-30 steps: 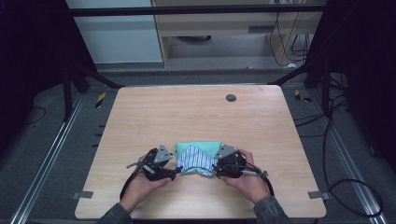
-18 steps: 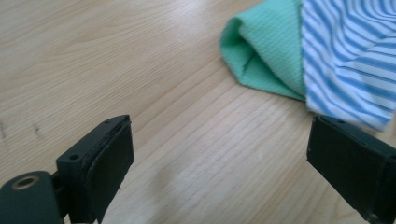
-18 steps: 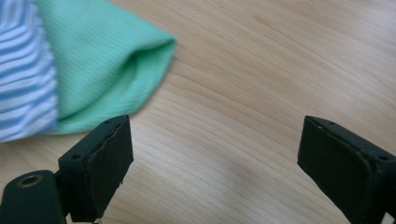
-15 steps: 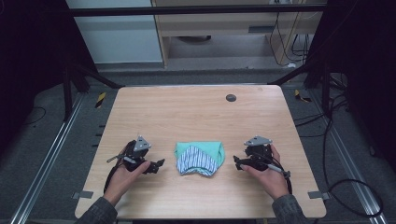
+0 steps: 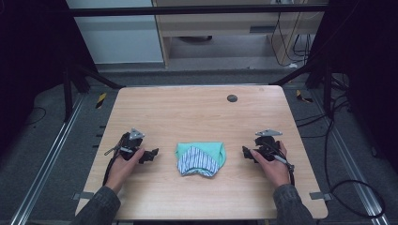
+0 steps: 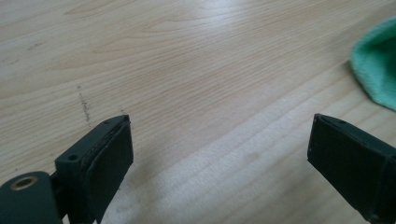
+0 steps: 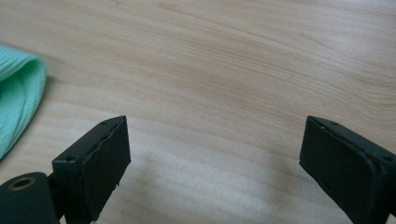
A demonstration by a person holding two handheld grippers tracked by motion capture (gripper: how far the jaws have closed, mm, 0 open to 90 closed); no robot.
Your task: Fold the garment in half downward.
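Left gripper (image 5: 152,155), right gripper (image 5: 245,152): jaws spread, empty, flanking folded green-and-striped cloth (image 5: 201,158) on wooden worktop (image 5: 187,112).

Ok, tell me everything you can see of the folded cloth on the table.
The folded cloth is a small soft bundle: mint-green knit-looking fabric on top and at the sides, with a blue-and-white striped part folded over its front. It lies flat on the wooden table, near the front middle, between the left gripper and right gripper. Neither touches it.
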